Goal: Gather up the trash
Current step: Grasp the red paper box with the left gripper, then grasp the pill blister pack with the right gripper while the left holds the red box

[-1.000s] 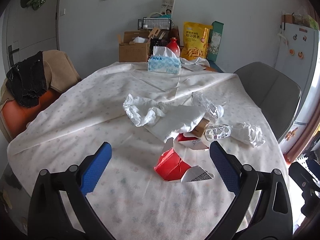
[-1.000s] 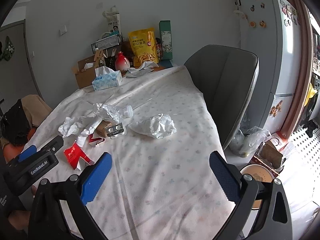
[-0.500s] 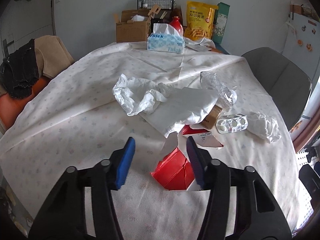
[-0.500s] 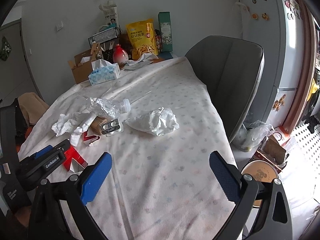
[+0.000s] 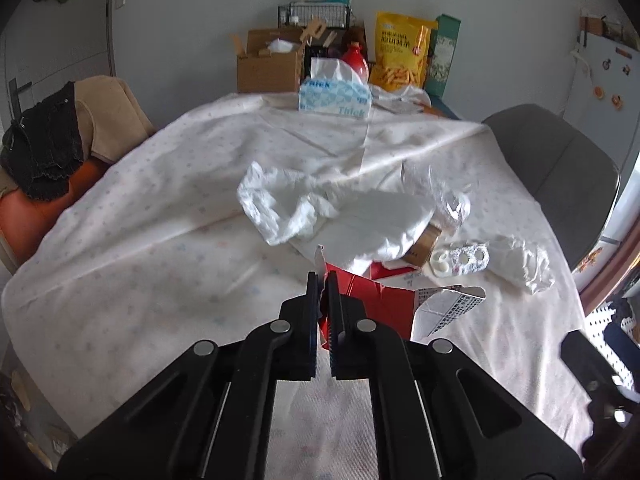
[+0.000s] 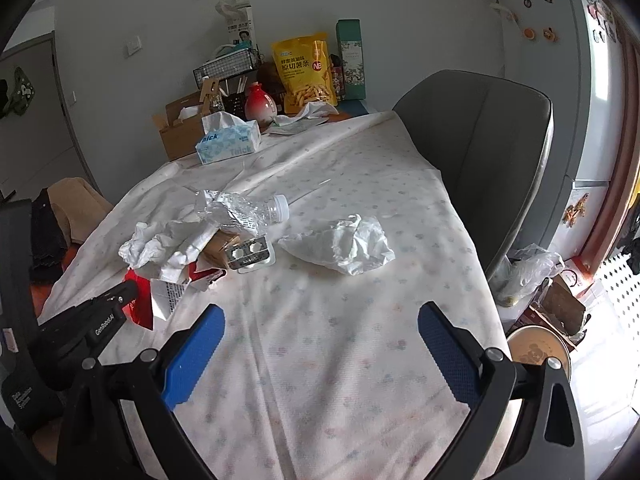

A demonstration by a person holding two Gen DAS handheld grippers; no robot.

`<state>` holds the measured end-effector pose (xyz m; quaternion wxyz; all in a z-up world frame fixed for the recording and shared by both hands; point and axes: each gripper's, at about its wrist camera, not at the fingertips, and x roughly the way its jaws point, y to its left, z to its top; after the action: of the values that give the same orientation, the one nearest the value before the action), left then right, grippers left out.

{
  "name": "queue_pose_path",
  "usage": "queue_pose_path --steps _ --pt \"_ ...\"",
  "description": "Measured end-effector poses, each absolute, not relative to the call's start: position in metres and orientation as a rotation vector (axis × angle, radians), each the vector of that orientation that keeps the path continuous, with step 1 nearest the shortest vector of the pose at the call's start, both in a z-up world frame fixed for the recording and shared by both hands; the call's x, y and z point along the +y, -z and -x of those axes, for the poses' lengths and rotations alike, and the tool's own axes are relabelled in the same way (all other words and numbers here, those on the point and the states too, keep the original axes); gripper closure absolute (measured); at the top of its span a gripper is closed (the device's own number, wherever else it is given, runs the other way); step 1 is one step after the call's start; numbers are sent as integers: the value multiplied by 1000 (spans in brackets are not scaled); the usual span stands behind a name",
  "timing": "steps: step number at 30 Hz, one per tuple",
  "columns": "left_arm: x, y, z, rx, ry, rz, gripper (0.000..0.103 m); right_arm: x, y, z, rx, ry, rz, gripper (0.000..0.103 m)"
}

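The left tool [image 5: 321, 280] has just closed, pinching a flap of the red carton [image 5: 376, 300]; beyond it on the table [image 5: 160, 240] lies crumpled white paper [image 5: 280, 208].

Legible text. Tissue box [image 5: 335, 99], at 12 o'clock on the worktop [image 5: 160, 208]: "Thick" in blue, printed twice per visible side. Yellow snack bag [image 6: 305, 70], at 12 o'clock behind it: Chinese characters "原切薯条" and a red "NB" mark. Left gripper [image 6: 105, 318], at 9 o'clock in the right wrist view: white "GenRobot.AI" on its black arm. Print on the red carton [image 5: 376, 304] is too small to read.
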<state>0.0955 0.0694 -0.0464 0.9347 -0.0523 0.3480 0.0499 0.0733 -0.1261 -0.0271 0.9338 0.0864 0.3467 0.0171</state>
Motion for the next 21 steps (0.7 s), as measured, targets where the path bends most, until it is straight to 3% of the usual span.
queue_pose_path --steps 10,21 --pt "94 21 -99 636 -176 98 98 -93 30 -95 740 -136 -169 24" --pt "95 16 -134 623 -186 75 98 -86 32 -143 771 -154 -176 34"
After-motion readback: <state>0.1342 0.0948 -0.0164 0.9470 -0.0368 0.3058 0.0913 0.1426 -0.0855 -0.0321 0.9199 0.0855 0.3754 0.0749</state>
